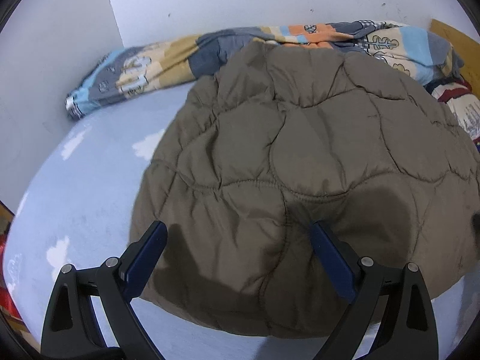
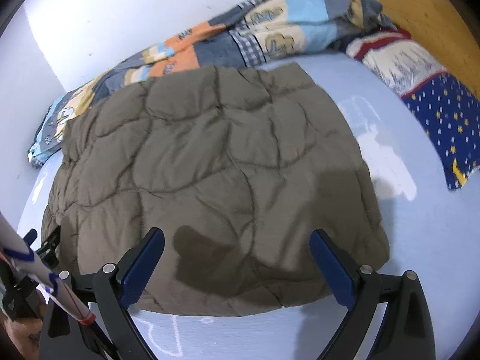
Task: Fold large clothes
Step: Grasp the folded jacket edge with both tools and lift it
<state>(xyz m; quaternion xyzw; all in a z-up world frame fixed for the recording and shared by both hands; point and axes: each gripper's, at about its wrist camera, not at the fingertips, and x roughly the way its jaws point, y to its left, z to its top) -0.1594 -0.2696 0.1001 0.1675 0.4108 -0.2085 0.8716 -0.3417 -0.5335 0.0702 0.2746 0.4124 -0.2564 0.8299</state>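
Observation:
A brown quilted jacket lies folded in a flat, roughly square bundle on the light blue bed sheet. It also shows in the right wrist view. My left gripper is open and empty, hovering just above the jacket's near left part. My right gripper is open and empty, hovering over the jacket's near edge. Part of the left gripper shows at the jacket's left edge in the right wrist view.
A patterned patchwork blanket is bunched along the white wall behind the jacket. A blue starred pillow lies at the right by a wooden headboard. A sleeved arm crosses the lower left.

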